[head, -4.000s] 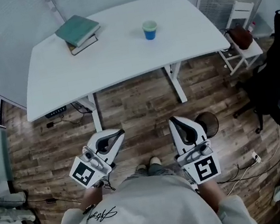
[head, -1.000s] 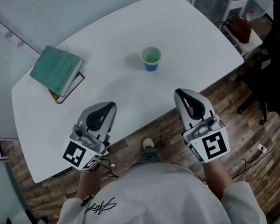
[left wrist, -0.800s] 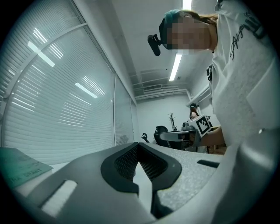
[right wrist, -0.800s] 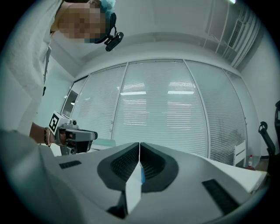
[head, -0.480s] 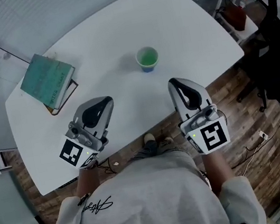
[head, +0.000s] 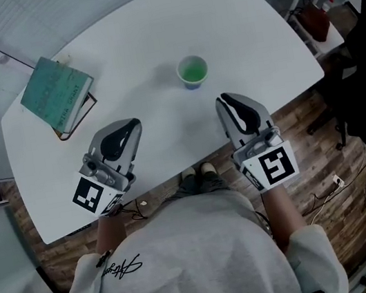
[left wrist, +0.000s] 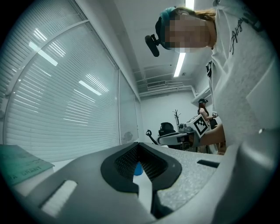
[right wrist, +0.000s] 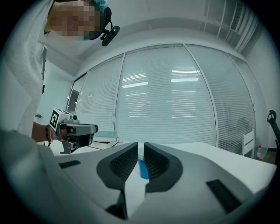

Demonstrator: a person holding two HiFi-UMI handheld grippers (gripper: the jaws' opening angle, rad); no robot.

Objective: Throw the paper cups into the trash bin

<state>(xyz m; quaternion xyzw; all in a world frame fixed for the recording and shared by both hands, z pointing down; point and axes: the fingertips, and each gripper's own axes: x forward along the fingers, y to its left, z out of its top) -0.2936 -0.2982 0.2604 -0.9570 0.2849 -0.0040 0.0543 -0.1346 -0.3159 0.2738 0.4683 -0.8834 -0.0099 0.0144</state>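
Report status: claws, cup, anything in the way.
Left claw, right claw: both shut, empty. Cup upright on table, ahead of right claw, untouched. Nothing between them; books off to the left. Bin not in view.

Open run of bare white rounded surface [head: 148, 29] from left tool [head: 131, 124] and right tool [head: 224, 100] up to small blue paper cup [head: 192, 72], standing alone. Sole obstacle on top: teal hardcover book [head: 57, 96], far-left corner, well apart from cup.
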